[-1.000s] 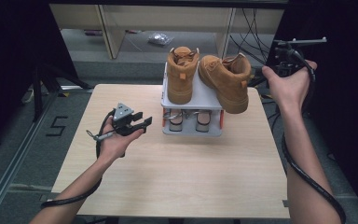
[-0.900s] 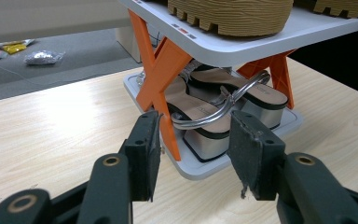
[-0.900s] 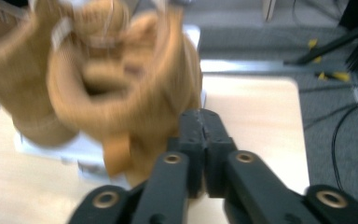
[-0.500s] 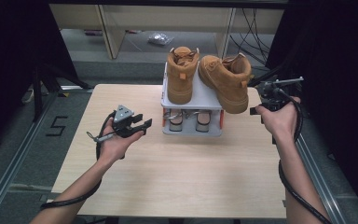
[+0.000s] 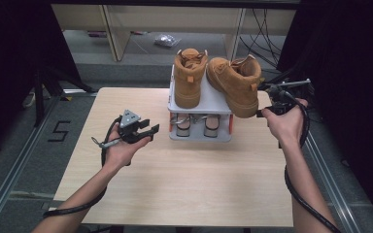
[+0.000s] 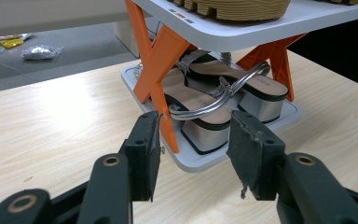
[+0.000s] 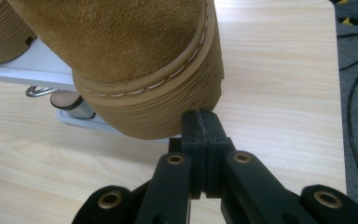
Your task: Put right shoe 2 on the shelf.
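high view: pale wood table [image 5: 184, 189] on grey floor [image 5: 24, 160]; left tongs [image 5: 143, 130] released, right tongs [image 7: 200, 128] clenched empty.

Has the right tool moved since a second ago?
Yes. The right tool has dropped from level with the boots' tops to beside the right boot sole, at shelf height.

I can read one mark: a black "5" [image 5: 59, 130] painted on the grey floor [image 5: 29, 160], left of the table [image 5: 184, 184], about level with its far half. It sits inside partial black corner marks. I make out no brand or label on the boots [image 5: 213, 80], the rack [image 5: 201, 104] or the sandals [image 6: 214, 100].
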`<state>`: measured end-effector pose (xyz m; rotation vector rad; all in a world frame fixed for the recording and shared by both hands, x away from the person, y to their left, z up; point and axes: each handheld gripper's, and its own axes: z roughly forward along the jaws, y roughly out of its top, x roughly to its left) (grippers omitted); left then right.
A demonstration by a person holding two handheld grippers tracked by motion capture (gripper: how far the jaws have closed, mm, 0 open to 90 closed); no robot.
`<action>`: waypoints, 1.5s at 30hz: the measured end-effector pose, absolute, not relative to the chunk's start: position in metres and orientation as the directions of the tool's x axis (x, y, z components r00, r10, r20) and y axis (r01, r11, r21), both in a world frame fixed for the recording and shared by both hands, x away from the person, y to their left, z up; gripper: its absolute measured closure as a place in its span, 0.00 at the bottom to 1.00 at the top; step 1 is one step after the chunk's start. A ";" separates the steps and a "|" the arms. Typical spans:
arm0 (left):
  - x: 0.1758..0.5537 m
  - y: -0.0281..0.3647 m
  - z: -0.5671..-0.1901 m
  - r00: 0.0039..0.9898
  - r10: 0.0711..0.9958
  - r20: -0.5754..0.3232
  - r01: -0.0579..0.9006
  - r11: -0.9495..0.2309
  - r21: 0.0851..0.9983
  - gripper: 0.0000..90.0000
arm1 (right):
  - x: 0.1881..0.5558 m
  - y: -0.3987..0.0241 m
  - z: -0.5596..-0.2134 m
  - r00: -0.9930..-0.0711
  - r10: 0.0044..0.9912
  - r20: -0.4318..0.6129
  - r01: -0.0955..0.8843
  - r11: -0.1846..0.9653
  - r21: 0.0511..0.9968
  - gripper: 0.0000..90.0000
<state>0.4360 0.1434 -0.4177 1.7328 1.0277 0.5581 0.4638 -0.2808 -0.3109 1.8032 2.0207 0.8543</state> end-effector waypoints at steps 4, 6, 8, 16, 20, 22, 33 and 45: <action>0.436 0.142 -0.417 0.531 0.842 -0.097 0.379 -0.133 0.916 0.59 | 0.467 -0.279 -0.311 -0.162 0.976 0.144 0.788 0.040 0.615 1.00; 0.436 0.142 -0.417 0.535 0.840 -0.095 0.378 -0.137 0.915 0.59 | 0.469 -0.277 -0.310 -0.148 0.976 0.159 0.793 0.021 0.609 1.00; 0.437 0.141 -0.417 0.536 0.839 -0.095 0.378 -0.138 0.915 0.59 | 0.472 -0.277 -0.311 -0.160 0.977 0.141 0.787 0.040 0.616 1.00; 0.437 0.142 -0.419 0.536 0.839 -0.094 0.381 -0.141 0.914 0.59 | 0.476 -0.264 -0.313 -0.165 0.975 0.151 0.785 0.037 0.619 1.00; 0.437 0.143 -0.419 0.532 0.841 -0.099 0.382 -0.134 0.914 0.59 | 0.479 -0.255 -0.314 -0.168 0.975 0.148 0.786 0.042 0.616 1.00; 0.437 0.143 -0.420 0.532 0.841 -0.099 0.382 -0.134 0.914 0.59 | 0.481 -0.254 -0.313 -0.160 0.975 0.155 0.791 0.032 0.612 1.00; 0.436 0.148 -0.420 0.525 0.845 -0.102 0.384 -0.128 0.914 0.59 | 0.493 -0.236 -0.317 -0.199 0.967 0.161 0.788 0.059 0.613 1.00; 0.435 0.149 -0.423 0.526 0.843 -0.109 0.388 -0.124 0.913 0.59 | 0.495 -0.223 -0.323 -0.242 0.951 0.194 0.784 0.073 0.617 0.98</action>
